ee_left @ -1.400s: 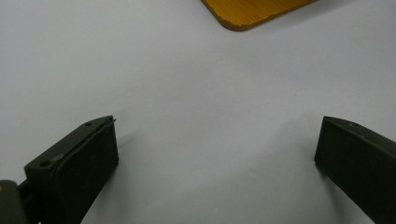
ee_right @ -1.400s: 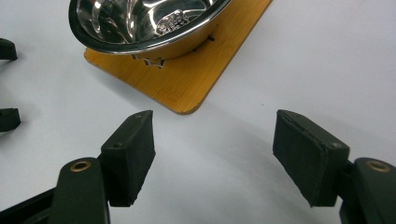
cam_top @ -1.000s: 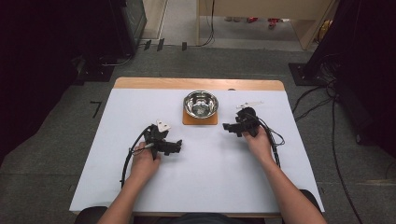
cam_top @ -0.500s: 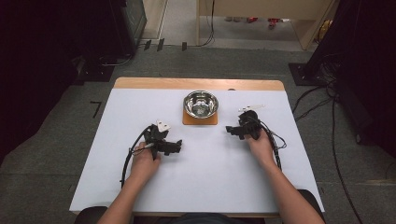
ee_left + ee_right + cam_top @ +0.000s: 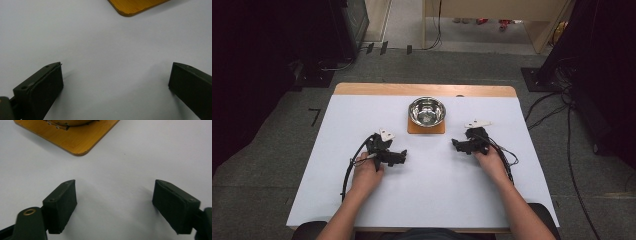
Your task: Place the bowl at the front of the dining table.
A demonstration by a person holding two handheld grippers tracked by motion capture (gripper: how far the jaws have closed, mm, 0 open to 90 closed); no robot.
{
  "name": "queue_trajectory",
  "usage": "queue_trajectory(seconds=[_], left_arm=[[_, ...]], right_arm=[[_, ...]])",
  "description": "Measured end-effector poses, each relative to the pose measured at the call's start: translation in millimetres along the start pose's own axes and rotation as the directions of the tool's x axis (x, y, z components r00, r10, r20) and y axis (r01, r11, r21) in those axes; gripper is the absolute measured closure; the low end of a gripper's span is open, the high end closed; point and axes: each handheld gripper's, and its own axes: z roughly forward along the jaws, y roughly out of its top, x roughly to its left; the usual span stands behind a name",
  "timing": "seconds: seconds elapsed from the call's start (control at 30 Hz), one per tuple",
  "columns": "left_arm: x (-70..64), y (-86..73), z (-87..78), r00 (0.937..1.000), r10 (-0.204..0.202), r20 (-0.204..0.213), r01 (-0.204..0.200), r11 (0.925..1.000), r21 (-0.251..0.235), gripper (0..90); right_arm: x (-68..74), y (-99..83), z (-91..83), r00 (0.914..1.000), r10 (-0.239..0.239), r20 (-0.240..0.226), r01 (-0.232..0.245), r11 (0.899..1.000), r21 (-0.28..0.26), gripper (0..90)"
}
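One white desk fills the frame's middle, carrying at upper centre a wooden board under a steel bowl, while lower left and right of it the left tool and right tool rest wide-jawed, empty.

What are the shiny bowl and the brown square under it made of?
The bowl looks like metal, probably polished stainless steel: it is silvery and mirrors the light. The square board under it looks like wood, maybe bamboo: honey-brown, with fine straight grain, a smooth finish and rounded corners. Both rest on the table, whose top is a plain, matte white.
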Motion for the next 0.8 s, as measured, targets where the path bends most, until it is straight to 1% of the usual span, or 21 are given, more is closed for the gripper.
queue_trajectory(seconds=[0.8], left_arm=[[0.1, 0.0, -0.1, 1.0, 0.002, 0.0, -0.002, 1.0, 0.002, 0.0]], right_arm=[[1.3, 0.0, 0.3, 0.9999, -0.004, 0.012, 0.004, 1.0, 0.002, 16.9]])
